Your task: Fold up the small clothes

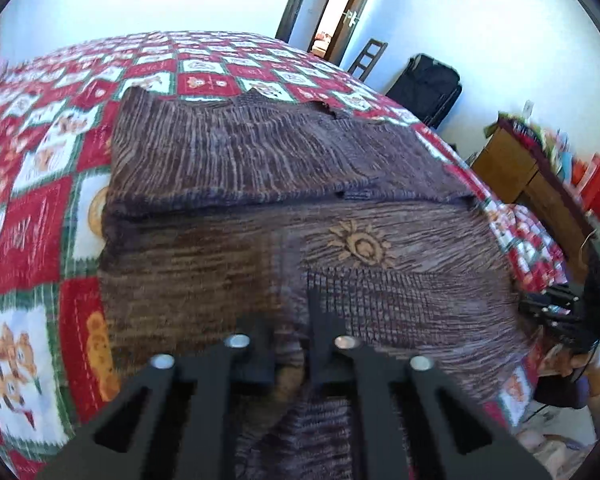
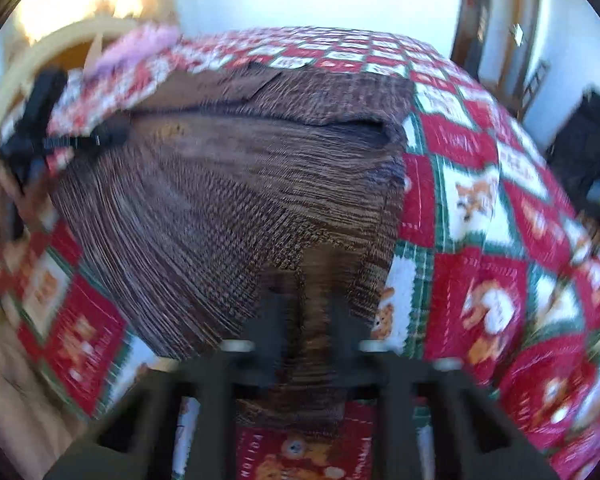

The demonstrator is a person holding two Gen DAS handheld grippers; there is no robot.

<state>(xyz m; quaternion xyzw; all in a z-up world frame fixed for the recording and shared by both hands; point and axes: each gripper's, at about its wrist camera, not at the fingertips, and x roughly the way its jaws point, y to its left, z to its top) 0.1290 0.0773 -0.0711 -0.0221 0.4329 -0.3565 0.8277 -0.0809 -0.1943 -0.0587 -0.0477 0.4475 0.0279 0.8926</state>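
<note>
Two pairs of jaws clamped down near the close hem, each with brown fabric bunched between the pads. Left gripper (image 1: 292, 344) pinched on the knitted brown garment (image 1: 284, 184) at 6 o'clock of its own view, a fold of knit rising between the fingers (image 1: 320, 320). Right gripper (image 2: 304, 320) likewise clenched on the same cloth at 6 o'clock, hem drooping below the pads over the red-and-white patchwork bedcover (image 2: 480, 208).

Outward from the pads: garment spread flat on the bedcover, filling the centre of both views, already doubled once – a folded edge running from 9 to 3 o'clock across the middle, with a sun-shaped emblem (image 1: 360, 246) just past the left fingers toward 1 o'clock. Far edge ragged near 12 o'clock. Opposite gripper visible at 3 o'clock in the left view, at 9 o'clock in the right.

Risks, as judged from here:
- Only one layer caught – lifting would then peel the top ply and undo the existing fold.
- Uneven lift between the two sides, skewing the next crease; heavy blur in the right view suggests fast travel there.
- Loose knit snagging on a pad or stretching under a narrow pinch.
- Bedcover pinched along with the hem and dragged up; cannot tell from these views whether any is caught.
- Hem slipping out mid-carry, dropping the flap short of the far edge.
</note>
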